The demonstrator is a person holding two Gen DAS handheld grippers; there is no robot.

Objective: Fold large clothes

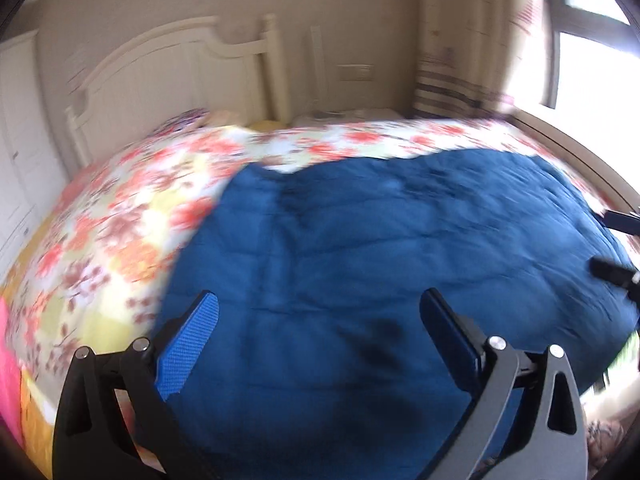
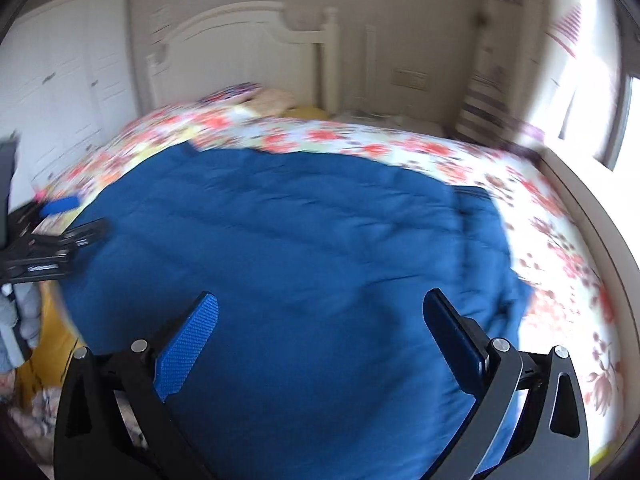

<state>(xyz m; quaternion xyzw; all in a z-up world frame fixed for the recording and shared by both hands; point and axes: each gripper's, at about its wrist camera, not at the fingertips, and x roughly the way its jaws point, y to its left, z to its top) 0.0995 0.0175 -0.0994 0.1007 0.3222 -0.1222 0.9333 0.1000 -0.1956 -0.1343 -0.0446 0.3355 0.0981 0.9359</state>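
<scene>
A large dark blue padded garment (image 1: pixel 400 264) lies spread on the bed; it also fills the middle of the right wrist view (image 2: pixel 300 248). My left gripper (image 1: pixel 320 304) is open above its near left part, holding nothing. My right gripper (image 2: pixel 320 304) is open above its near right part, holding nothing. The right gripper's fingers (image 1: pixel 616 244) show at the right edge of the left wrist view, and the left gripper (image 2: pixel 68 220) shows at the left edge of the right wrist view. Both views are motion-blurred.
A floral bedspread (image 1: pixel 120 216) covers the bed around the garment. A white headboard (image 2: pixel 240 52) and pillows stand at the far end. A white wardrobe (image 2: pixel 60 80) is on the left, a striped curtain (image 1: pixel 452 76) and a bright window (image 1: pixel 592 60) on the right.
</scene>
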